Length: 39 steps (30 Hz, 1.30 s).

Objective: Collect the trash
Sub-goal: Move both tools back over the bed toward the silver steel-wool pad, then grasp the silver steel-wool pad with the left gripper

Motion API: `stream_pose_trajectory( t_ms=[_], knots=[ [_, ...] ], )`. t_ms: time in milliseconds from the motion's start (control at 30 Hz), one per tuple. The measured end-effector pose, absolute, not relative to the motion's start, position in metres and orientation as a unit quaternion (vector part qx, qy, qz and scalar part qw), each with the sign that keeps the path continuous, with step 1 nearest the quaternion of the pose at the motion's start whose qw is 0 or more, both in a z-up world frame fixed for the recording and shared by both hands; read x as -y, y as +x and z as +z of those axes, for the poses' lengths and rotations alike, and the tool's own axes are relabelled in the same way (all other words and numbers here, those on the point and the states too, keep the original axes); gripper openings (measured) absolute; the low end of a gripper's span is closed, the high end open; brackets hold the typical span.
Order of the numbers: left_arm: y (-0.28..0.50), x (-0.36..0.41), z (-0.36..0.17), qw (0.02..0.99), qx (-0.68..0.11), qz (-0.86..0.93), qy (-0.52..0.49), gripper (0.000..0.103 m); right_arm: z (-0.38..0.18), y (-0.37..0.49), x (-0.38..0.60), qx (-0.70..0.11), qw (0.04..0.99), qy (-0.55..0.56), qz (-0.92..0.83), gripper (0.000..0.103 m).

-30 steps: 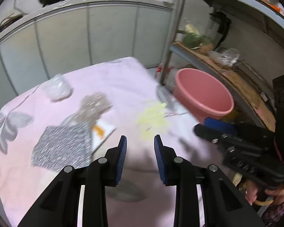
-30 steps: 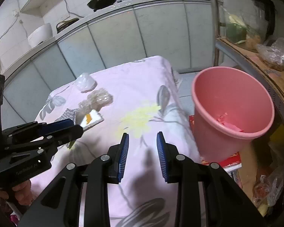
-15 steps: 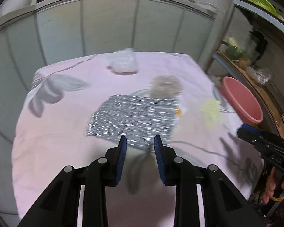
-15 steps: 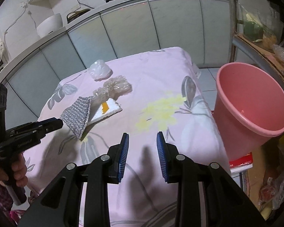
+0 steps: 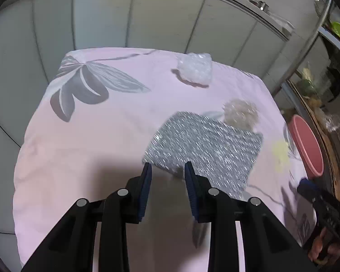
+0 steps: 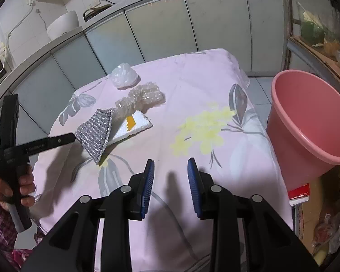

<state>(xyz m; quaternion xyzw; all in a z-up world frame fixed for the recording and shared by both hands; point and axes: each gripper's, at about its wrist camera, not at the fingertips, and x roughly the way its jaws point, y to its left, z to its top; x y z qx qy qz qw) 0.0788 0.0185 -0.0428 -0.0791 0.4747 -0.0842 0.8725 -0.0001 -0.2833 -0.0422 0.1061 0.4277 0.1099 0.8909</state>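
Left wrist view: left gripper [image 5: 167,170], jaws spread, at near edge of silver foil sheet [image 5: 206,149].
Looks light, thin, floppy; best pinched at that edge. Right gripper [image 6: 170,167] spread, empty.

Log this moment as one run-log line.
left gripper: open, at silver foil sheet edge | right gripper: open, empty | pink bucket: beside table

The left hand-held gripper [image 5: 167,170] reaches far and to the right, jaws parted. The right hand-held gripper [image 6: 170,170] hangs nearer, level, its jaws equally parted with nothing between them.
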Motion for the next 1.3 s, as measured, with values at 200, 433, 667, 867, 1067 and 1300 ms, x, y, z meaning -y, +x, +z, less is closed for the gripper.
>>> stream_pose_trajectory(
  t_ms=[200,433,667,867,1067,1300],
  knots=[
    [0.101,-0.03,-0.051,0.875,-0.473,-0.063,-0.079,0.049,-0.044,0.002,0.283,-0.431,0.889,0.108,0.112,0.031],
    [0.097,-0.021,-0.058,0.879,-0.464,-0.091,-0.065,0.052,-0.045,0.011,0.274,-0.435,0.888,0.09,0.118,0.031],
    [0.096,-0.021,-0.058,0.884,-0.454,-0.098,-0.053,0.011,-0.04,0.032,0.257,-0.434,0.887,0.078,0.134,0.031],
    [0.087,-0.029,-0.049,0.889,-0.439,-0.108,-0.067,0.008,-0.032,0.054,0.245,-0.435,0.883,0.087,0.151,0.031],
    [0.079,-0.045,-0.03,0.899,-0.414,-0.11,-0.092,0.007,-0.027,0.08,0.227,-0.436,0.88,0.094,0.163,0.031],
    [0.068,-0.071,-0.012,0.912,-0.385,-0.095,-0.106,0.007,-0.04,0.108,0.209,-0.461,0.866,0.123,0.151,0.045]
  ],
)
